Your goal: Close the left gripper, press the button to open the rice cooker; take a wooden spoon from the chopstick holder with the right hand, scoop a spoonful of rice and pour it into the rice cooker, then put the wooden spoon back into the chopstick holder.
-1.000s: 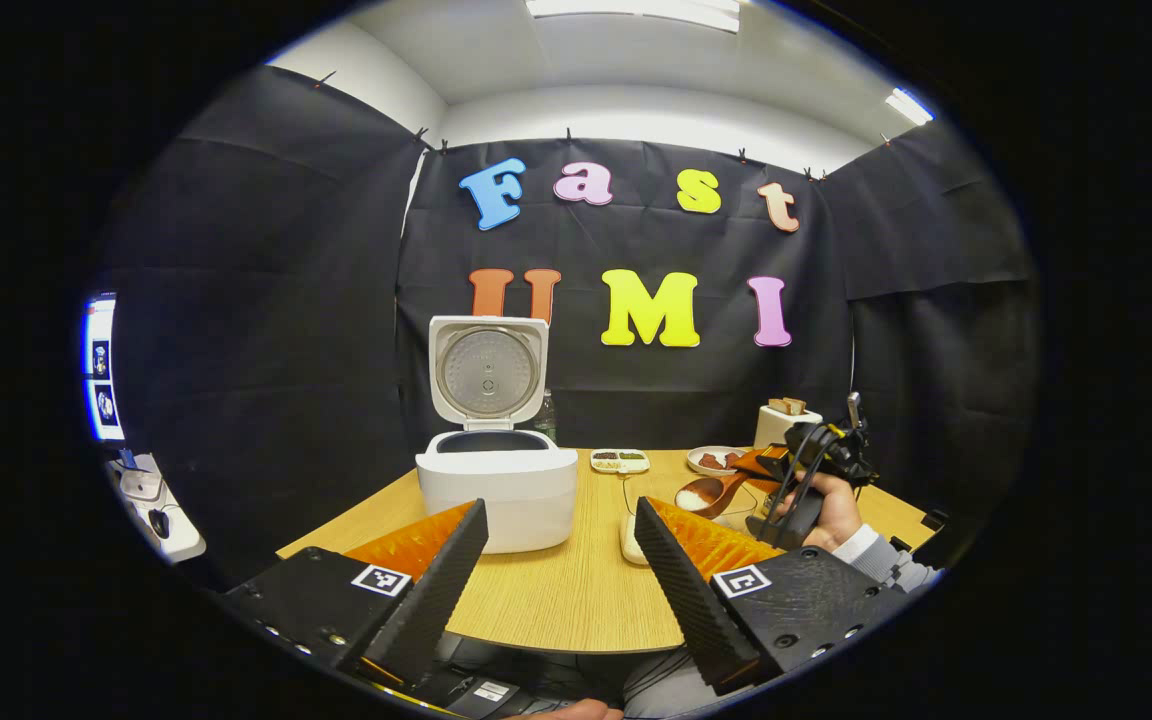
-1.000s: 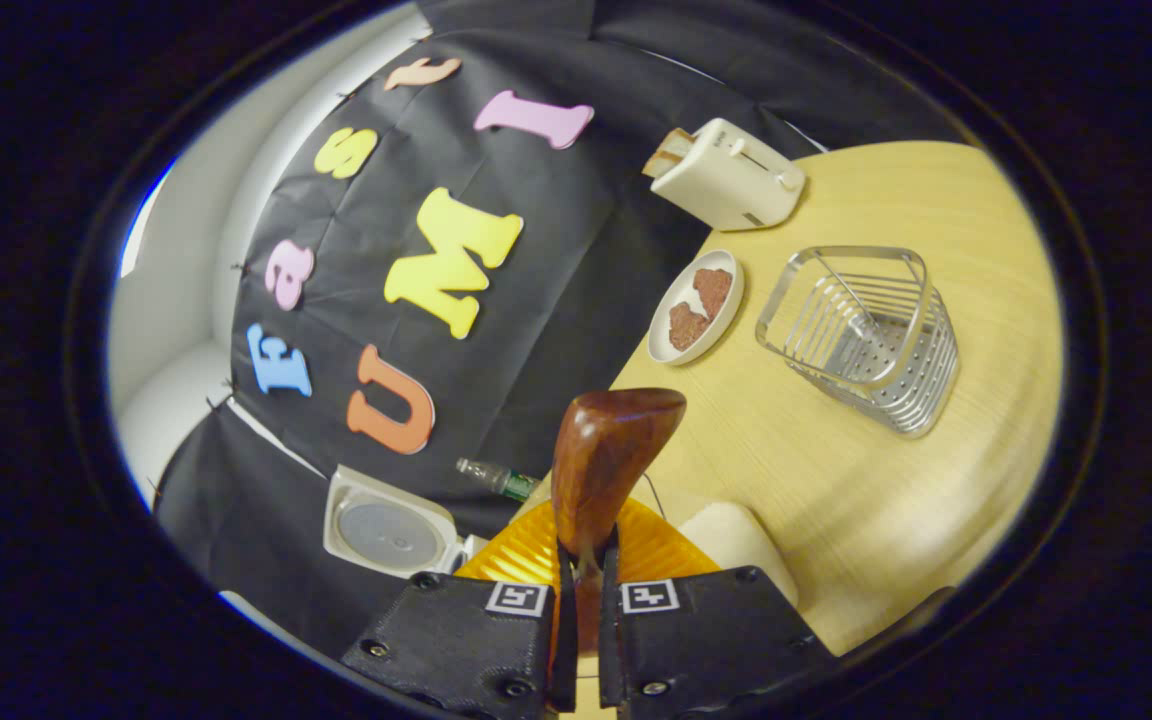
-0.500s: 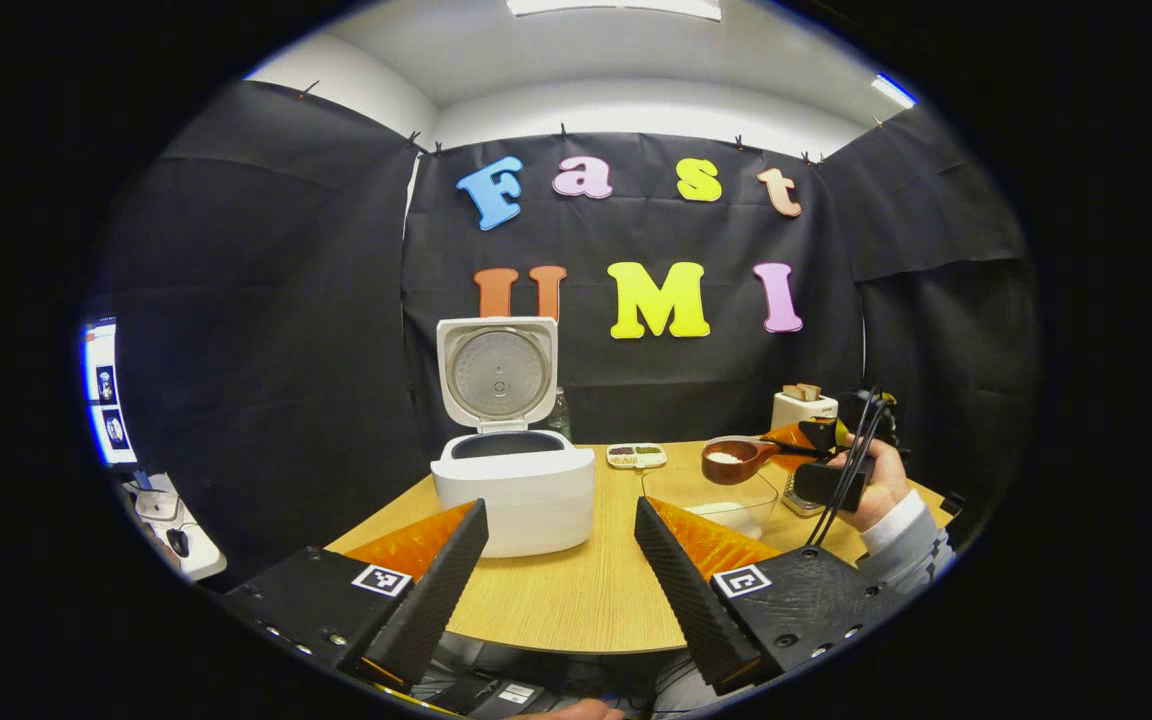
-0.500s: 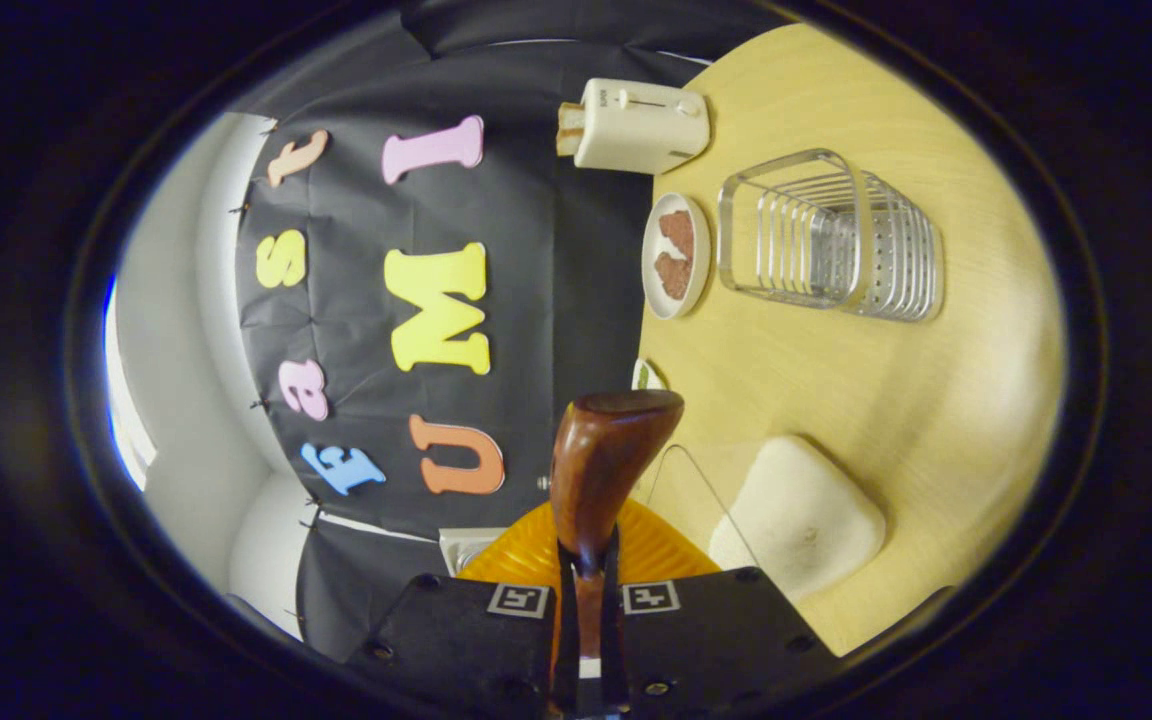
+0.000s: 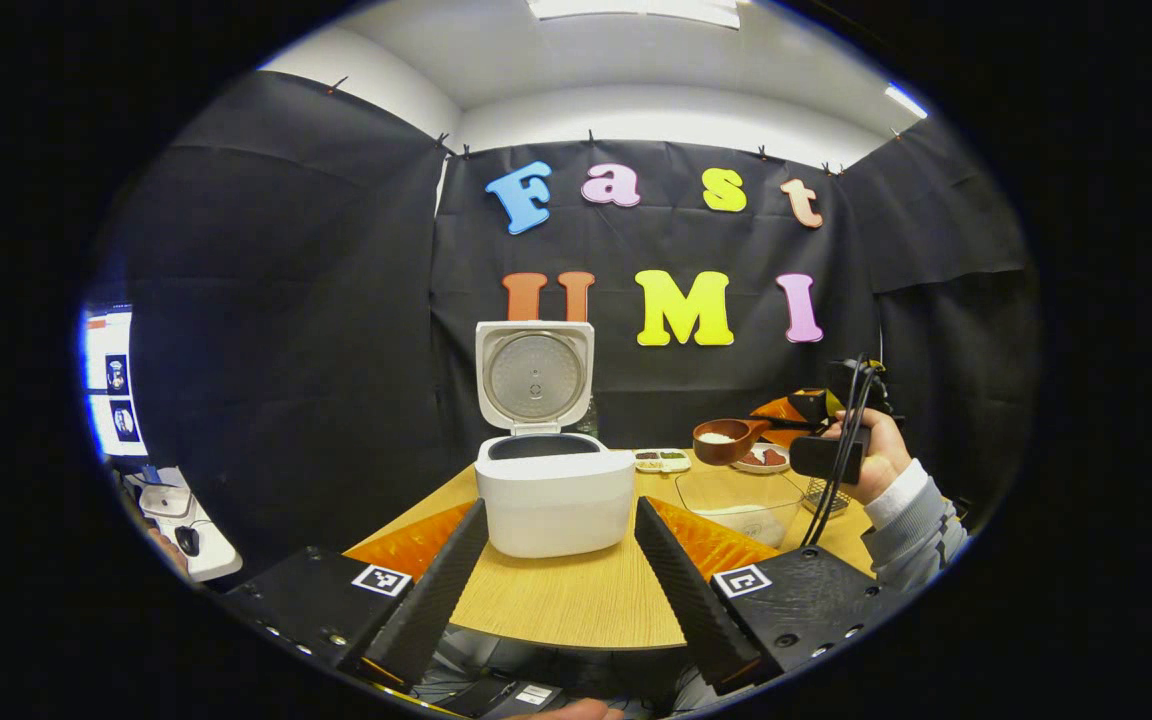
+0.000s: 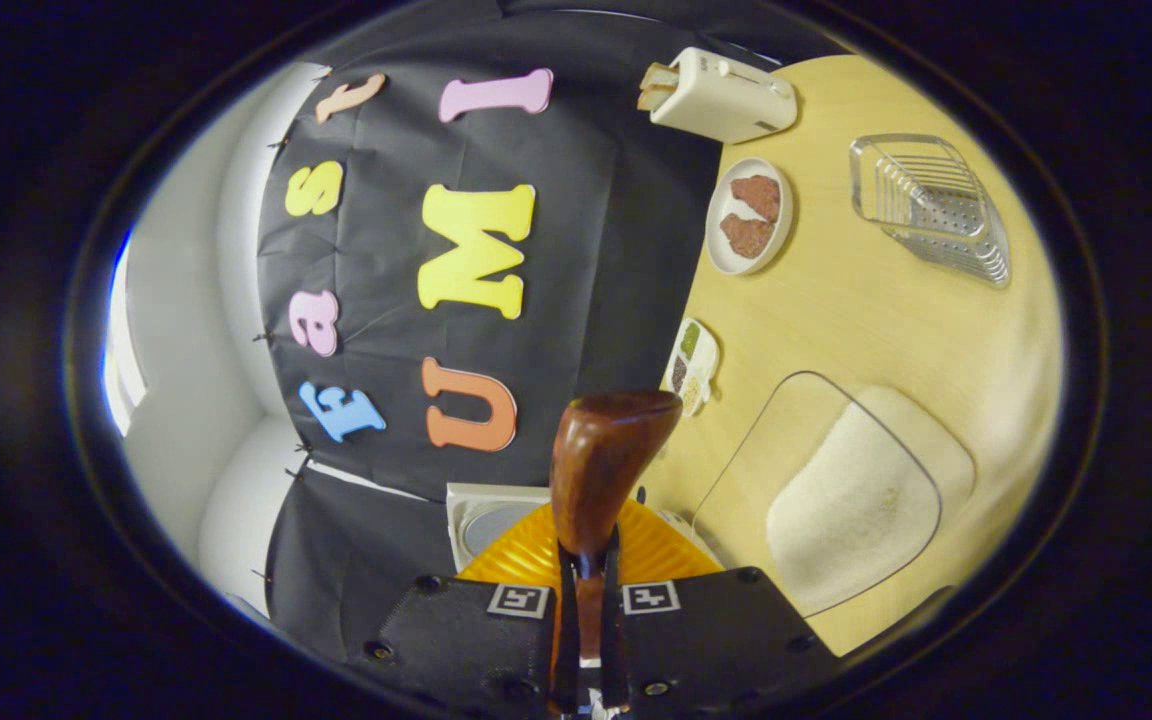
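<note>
Wooden spoon (image 6: pixel 598 470) is being gripped by its handle between the two fingers of the right gripper (image 6: pixel 586 610), which are pressed together on it, so that the bowl of the spoon is being held out ahead of the fingers. In the left gripper view the same spoon (image 5: pixel 726 440) is being carried level in the air, with a small heap of white rice showing in its bowl, above the clear rice container (image 5: pixel 741 505) and to the right of the rice cooker (image 5: pixel 554 490), whose lid is being held upright and open. The spoon is judged stiff, light and smooth-finished, so a firm clamp low on the handle is being favoured; a slack hold would probably let it twist. The rice is loose and is judged likely to spill if the bowl is tipped before the pot is reached. The left gripper (image 5: pixel 561 570) is being held with its fingers spread apart, low in front of the cooker and touching nothing. Farther off on the table (image 6: pixel 836 300), a wire chopstick holder (image 6: pixel 931 205), a plate (image 6: pixel 748 215) and a toaster (image 6: pixel 721 95) are being left well apart from the spoon.
</note>
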Available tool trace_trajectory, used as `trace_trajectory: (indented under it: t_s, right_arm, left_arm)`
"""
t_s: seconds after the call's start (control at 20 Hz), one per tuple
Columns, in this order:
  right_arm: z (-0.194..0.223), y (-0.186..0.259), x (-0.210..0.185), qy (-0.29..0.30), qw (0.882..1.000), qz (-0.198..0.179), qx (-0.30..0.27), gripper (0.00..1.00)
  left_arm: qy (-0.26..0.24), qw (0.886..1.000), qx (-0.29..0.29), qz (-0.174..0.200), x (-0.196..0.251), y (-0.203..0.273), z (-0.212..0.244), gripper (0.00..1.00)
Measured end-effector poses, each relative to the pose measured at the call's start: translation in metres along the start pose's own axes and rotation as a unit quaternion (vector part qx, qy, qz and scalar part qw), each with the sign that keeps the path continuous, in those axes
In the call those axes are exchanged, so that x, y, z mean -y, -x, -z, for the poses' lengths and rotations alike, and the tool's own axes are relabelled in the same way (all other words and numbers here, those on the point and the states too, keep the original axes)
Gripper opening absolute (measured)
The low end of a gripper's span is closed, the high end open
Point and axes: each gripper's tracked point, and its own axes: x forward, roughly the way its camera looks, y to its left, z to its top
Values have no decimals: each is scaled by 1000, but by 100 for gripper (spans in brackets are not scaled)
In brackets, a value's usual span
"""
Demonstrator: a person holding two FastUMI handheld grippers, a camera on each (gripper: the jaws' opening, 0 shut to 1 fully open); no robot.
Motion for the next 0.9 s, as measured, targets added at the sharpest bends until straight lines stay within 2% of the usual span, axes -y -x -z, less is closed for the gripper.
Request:
trace_trajectory:
  t_s: [0.15,0.25,0.55,0.7,0.8,0.9]
  right_arm:
    - [19,-31,-30,41,999,-8,-13,13]
    - [31,-58,-44,88,996,1,-18,13]
    - [77,-134,-78,220,975,19,-38,13]
    - [102,-169,-86,286,957,28,-41,13]
    - [113,-191,-85,344,937,40,-33,14]
    - [123,-212,-82,406,912,51,-23,14]
  left_arm:
    - [-5,1000,10,-3,-11,1,-3,94]
    - [-9,1000,6,-12,-21,0,0,94]
    - [3,1000,-8,-19,-36,-7,10,95]
    - [10,999,-12,-28,-46,-8,15,94]
    - [13,999,-16,-33,-51,-8,19,94]
    - [13,999,-19,-39,-56,-7,23,94]
